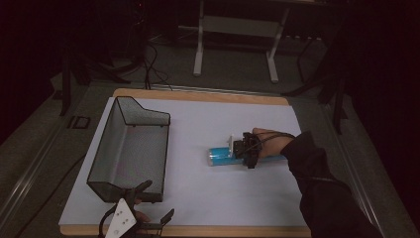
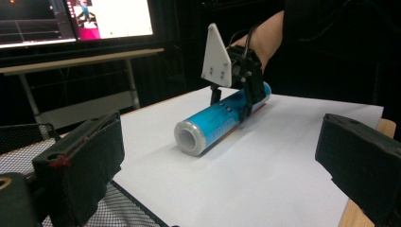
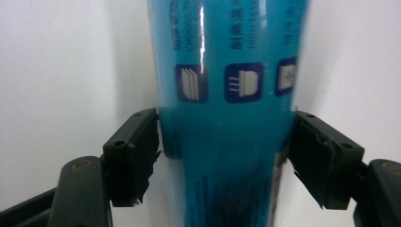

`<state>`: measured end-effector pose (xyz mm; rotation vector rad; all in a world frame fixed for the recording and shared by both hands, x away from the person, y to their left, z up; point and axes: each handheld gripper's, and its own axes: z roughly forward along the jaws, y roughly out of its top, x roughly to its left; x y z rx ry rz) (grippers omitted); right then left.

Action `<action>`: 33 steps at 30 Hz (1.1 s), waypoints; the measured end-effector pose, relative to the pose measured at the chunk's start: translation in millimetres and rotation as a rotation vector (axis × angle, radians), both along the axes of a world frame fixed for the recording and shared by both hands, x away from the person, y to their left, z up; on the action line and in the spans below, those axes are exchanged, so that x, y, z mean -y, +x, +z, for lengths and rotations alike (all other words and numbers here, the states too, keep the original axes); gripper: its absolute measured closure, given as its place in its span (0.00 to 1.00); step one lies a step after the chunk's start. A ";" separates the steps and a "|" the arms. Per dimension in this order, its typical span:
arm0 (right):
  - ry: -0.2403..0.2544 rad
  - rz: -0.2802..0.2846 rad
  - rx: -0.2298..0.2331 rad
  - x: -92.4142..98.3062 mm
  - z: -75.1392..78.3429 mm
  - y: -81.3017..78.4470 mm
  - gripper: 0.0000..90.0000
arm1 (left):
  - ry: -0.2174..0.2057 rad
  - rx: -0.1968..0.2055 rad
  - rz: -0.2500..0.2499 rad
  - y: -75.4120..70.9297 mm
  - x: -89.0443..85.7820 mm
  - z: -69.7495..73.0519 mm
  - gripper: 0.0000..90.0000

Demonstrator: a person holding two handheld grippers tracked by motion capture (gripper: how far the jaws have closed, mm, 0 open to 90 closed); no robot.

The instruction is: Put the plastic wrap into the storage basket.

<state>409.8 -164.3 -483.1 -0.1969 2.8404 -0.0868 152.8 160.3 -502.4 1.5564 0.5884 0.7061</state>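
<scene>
We have our right claw (image 1: 246, 152) pinching the blue roll (image 1: 221, 156) that lies on the desk (image 1: 198, 198) to the right of the wire basket (image 1: 130, 148), our left claw (image 1: 148, 206) waits spread near us, and lifting the roll into the basket is left.
</scene>
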 end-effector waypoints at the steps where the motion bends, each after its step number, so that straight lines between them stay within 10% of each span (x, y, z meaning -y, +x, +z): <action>1: -0.014 -0.007 -0.041 -1.5 0.2 5.4 0.33 | -0.002 -0.001 0.005 -0.3 -0.5 0.0 0.03; 9: -0.001 -0.018 -0.158 0.4 -0.9 23.3 0.33 | -0.008 -0.009 0.034 -4.6 -3.3 -1.1 0.03; 25: 0.064 -0.014 -0.233 5.0 -18.6 31.5 0.33 | -0.003 -0.003 0.038 -7.2 -4.1 -1.6 0.03; 33: 0.002 -0.048 -0.178 -3.7 -18.3 24.3 0.32 | 0.008 -0.006 0.039 -6.0 -2.6 -3.1 0.03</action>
